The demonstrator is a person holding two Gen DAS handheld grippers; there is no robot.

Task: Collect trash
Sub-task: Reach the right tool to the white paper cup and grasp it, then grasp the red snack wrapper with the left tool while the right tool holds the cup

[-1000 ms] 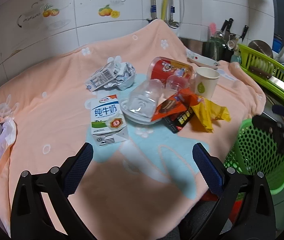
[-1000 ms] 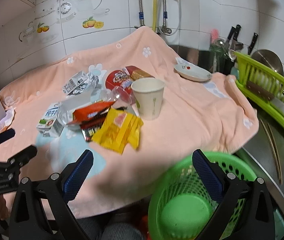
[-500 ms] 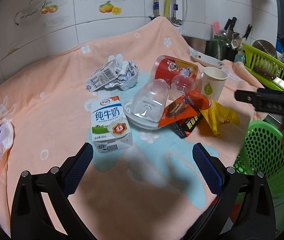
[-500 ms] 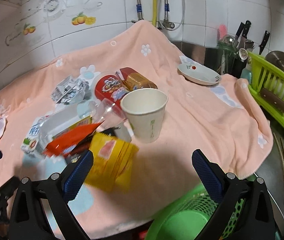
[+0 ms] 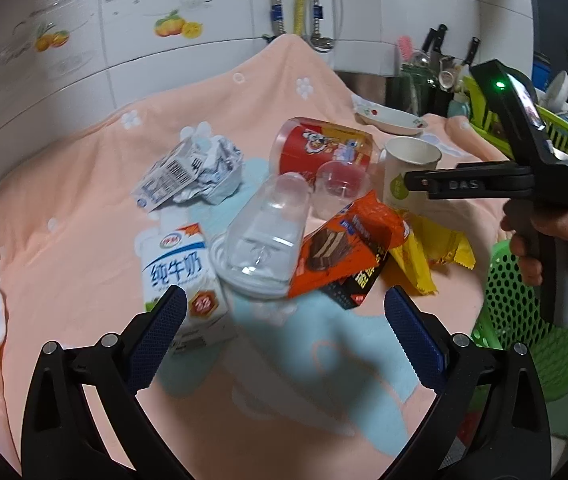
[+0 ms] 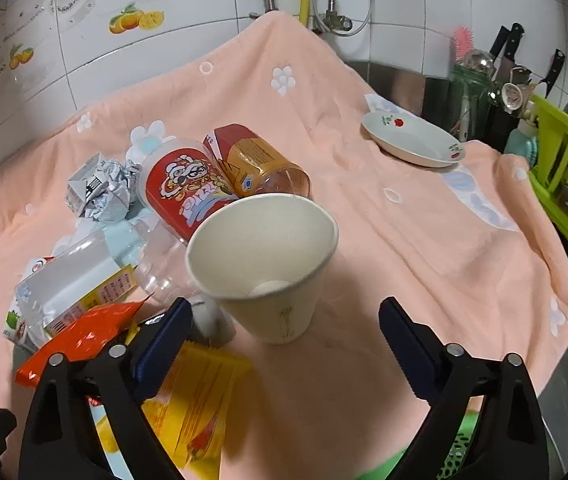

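Note:
Trash lies heaped on a peach towel (image 5: 84, 220). It includes a milk carton (image 5: 176, 268), a clear plastic cup (image 5: 268, 232), an orange wrapper (image 5: 343, 248), a yellow wrapper (image 5: 431, 252), a red snack cup (image 5: 323, 148) and a crumpled carton (image 5: 192, 176). My left gripper (image 5: 284, 332) is open, its left fingertip just in front of the milk carton. An upright paper cup (image 6: 268, 256) stands between the fingers of my right gripper (image 6: 284, 332). Its jaws are closing, and the pads are still apart from the cup.
A green basket (image 5: 523, 312) sits below the towel's right edge. A white dish (image 6: 411, 140) lies at the back right, with knives (image 6: 511, 52) and a green dish rack (image 6: 563, 168) beyond it. The wall is tiled, with pipes behind.
My right gripper has moved from above the green basket in toward the paper cup, which now sits between its fingers. My left gripper has edged closer to the milk carton.

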